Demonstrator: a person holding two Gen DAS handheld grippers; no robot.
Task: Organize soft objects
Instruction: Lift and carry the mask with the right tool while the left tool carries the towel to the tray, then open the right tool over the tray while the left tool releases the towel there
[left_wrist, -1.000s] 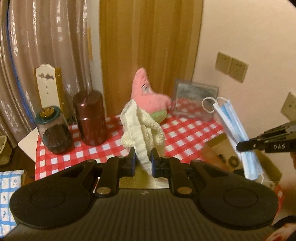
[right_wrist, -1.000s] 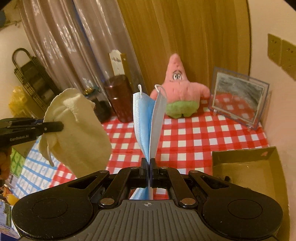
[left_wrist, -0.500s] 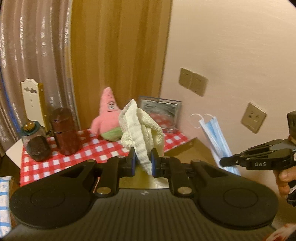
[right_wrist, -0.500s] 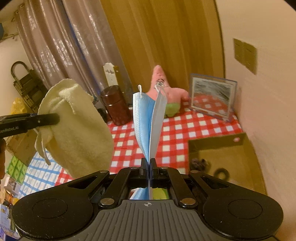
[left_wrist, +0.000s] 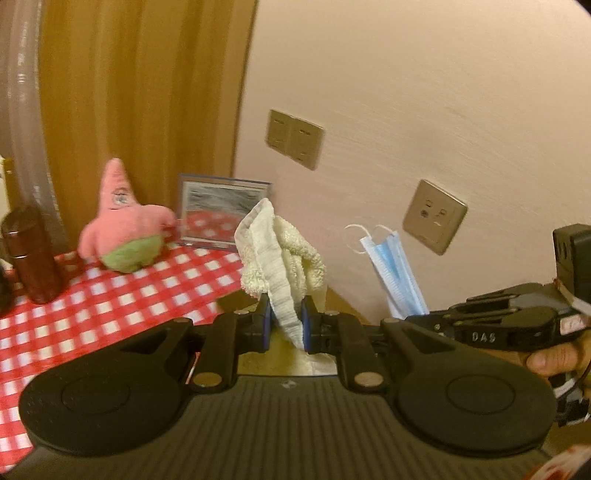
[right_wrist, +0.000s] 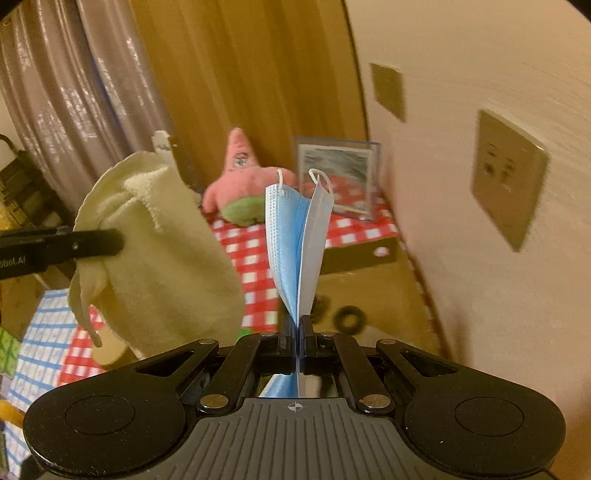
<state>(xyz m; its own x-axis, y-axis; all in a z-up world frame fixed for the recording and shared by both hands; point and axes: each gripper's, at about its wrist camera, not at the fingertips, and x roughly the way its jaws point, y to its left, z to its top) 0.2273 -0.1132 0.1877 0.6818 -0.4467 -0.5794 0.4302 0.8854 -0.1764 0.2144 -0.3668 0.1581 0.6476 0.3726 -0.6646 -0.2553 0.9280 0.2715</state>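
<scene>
Our left gripper (left_wrist: 284, 325) squeezes a cream towel (left_wrist: 280, 258) that sticks up from its tips. Our right gripper (right_wrist: 296, 332) pinches a blue face mask (right_wrist: 295, 236), above the cardboard box (right_wrist: 373, 295).

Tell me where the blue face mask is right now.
The blue face mask is pinched in the right gripper, held up in the air over the cardboard box, with the cream towel to its left.

Fluffy terry cloth towel (left_wrist: 284, 258), pleated smooth face mask (right_wrist: 297, 236), fuzzy plush star (left_wrist: 123, 230), matt cardboard box (right_wrist: 384, 291)
</scene>
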